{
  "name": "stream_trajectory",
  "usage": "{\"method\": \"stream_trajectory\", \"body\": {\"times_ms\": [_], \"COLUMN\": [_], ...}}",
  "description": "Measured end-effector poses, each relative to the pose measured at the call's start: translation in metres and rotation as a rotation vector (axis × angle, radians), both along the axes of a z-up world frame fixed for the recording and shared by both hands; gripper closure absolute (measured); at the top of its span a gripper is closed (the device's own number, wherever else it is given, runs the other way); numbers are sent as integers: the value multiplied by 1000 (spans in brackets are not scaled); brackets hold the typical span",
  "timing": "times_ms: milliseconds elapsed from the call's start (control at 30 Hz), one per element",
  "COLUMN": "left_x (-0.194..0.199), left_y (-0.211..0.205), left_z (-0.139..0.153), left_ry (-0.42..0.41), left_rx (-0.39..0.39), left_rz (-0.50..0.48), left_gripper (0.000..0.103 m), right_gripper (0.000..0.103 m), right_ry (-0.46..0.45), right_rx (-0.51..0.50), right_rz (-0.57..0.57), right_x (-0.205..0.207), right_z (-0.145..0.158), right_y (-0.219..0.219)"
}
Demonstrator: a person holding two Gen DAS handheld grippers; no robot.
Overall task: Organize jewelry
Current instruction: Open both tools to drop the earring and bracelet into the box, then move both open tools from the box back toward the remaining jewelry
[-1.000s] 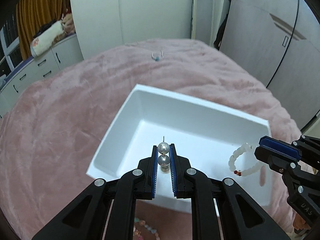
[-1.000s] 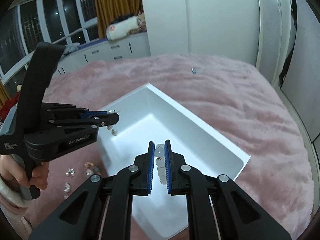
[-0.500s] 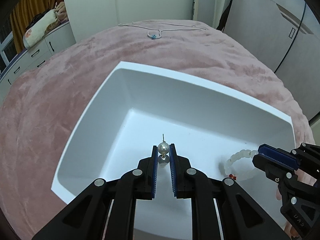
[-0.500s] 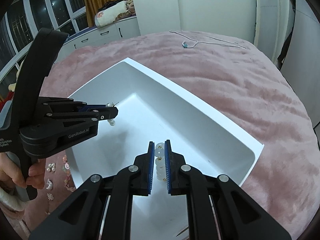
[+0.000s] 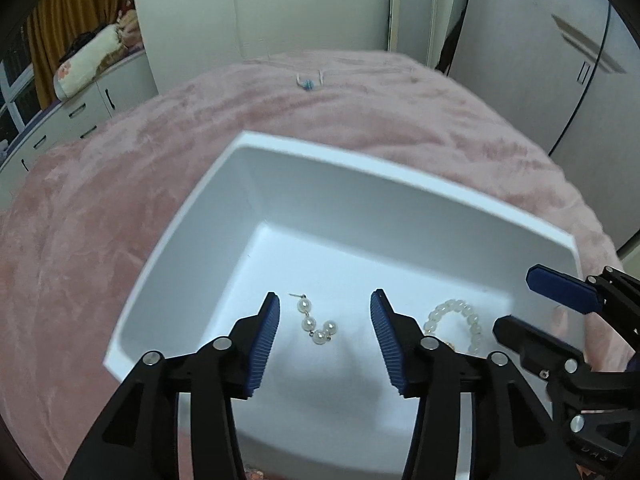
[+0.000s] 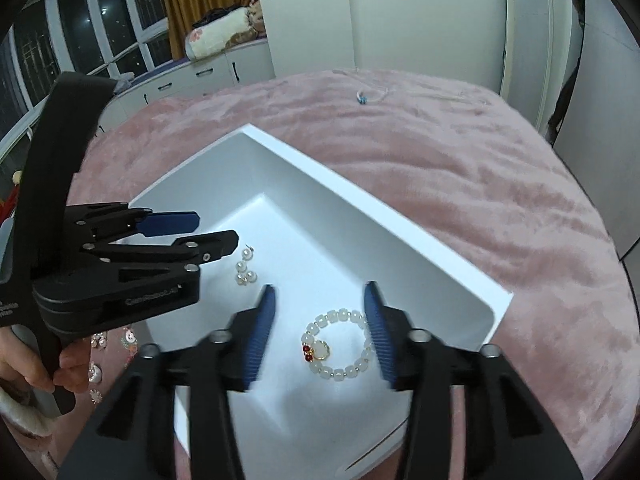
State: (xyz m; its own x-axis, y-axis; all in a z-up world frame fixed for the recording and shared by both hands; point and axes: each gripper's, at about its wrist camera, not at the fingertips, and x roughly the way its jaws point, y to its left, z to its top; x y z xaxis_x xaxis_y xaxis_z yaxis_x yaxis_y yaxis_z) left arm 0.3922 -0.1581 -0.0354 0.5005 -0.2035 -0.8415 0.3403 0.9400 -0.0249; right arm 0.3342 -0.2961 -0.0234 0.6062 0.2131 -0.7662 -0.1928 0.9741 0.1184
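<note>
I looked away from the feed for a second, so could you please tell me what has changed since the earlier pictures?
Both tools opened and let go. The left tool dropped the pearl earring and the right tool dropped the white bead bracelet; both now lie on the floor of the white tray. The tray and the necklace on the pink blanket stayed put.

white tray (image 5: 404, 184), pink blanket (image 5: 100, 208), blue-padded black tongs (image 5: 324, 336)

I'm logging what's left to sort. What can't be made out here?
- Small pieces on the blanket, right wrist view: partly behind the left gripper, too small to name.
- Necklace far off, both views: blurred; chain barely visible.
- Bracelet, left wrist view: near side hidden by a finger.
</note>
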Motion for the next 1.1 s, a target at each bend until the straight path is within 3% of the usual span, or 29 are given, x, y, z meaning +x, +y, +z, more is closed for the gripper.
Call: {"method": "stream_trajectory", "body": {"times_ms": [133, 233, 333, 433, 500, 600, 833, 1100], "left_x": [-18, -40, -62, -85, -103, -126, -175, -220], "left_y": [15, 30, 47, 68, 84, 101, 144, 182], "left_z": [25, 49, 68, 85, 95, 105, 113, 84], "left_ry": [-55, -125, -171, -201, -224, -258, -288, -233], "left_rx": [-41, -45, -45, -41, -34, -21, -7, -31], "left_rz": [15, 16, 16, 25, 42, 64, 140, 201], "left_gripper": [48, 33, 25, 21, 13, 11, 9, 9], "right_gripper": [52, 39, 32, 24, 18, 16, 13, 13], "right_ry": [-43, -91, -136, -171, -199, -217, -230, -193], "right_rx": [1, 1, -6, -3, 2, 0, -30, -73], "right_rz": [31, 61, 98, 137, 166, 213, 303, 411], "right_x": [-12, -25, -39, -52, -64, -79, -102, -125], "right_z": [19, 37, 54, 68, 77, 84, 81, 56], "right_y": [7, 16, 29, 42, 54, 71, 110, 140]}}
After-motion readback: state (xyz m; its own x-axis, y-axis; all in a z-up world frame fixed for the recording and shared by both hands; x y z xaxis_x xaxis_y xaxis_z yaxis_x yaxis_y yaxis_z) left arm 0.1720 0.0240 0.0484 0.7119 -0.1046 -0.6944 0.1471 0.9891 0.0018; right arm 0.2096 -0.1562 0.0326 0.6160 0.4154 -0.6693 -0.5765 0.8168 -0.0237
